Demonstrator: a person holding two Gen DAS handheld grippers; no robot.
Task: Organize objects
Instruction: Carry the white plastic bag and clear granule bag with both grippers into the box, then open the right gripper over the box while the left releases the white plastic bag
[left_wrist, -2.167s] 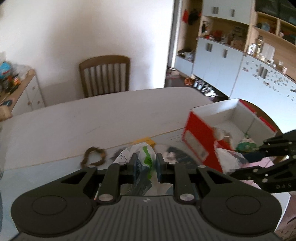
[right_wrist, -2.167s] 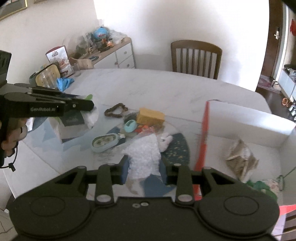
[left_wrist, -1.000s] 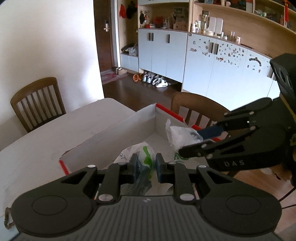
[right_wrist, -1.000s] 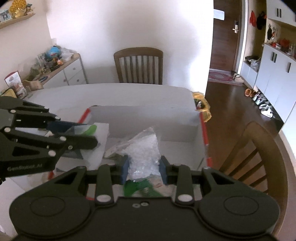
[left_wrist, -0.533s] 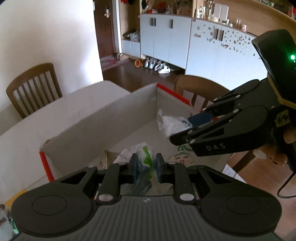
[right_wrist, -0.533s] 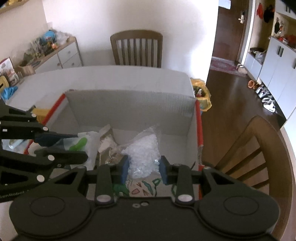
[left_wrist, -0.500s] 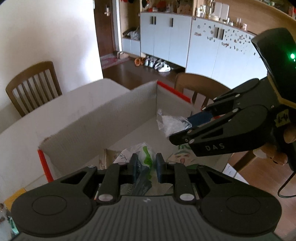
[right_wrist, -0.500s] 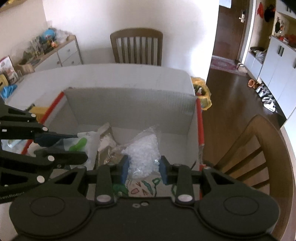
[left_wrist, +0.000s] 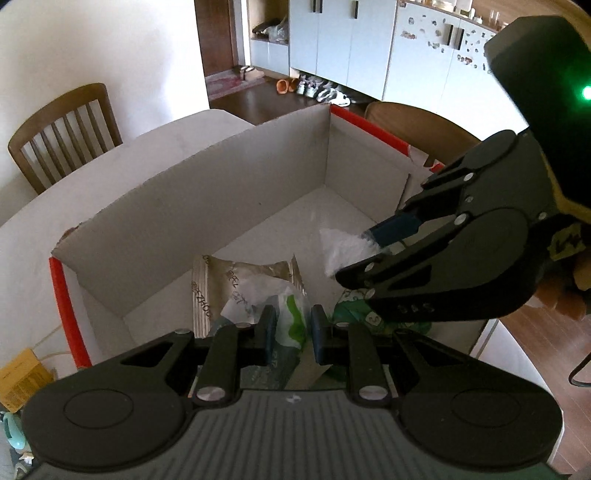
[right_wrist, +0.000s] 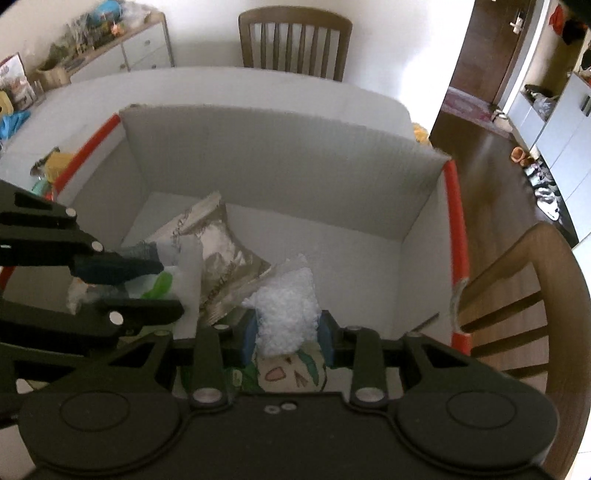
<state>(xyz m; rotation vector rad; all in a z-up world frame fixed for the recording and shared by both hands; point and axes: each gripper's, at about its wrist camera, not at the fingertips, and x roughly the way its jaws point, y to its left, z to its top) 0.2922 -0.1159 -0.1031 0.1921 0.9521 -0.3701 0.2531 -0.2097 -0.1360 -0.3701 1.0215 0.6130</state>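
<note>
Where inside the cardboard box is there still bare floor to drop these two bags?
Bare floor lies along the far wall and right-hand corner of the red-edged cardboard box, beyond the silvery foil pouch. The near side is crowded: that pouch, a green-patterned bag, plus the white crumpled bag and green-and-white plastic bag hanging in the hand-held grippers.

a home: dining chair (right_wrist: 293, 40), shoes (left_wrist: 321, 90) by cupboards (left_wrist: 354, 44).
</note>
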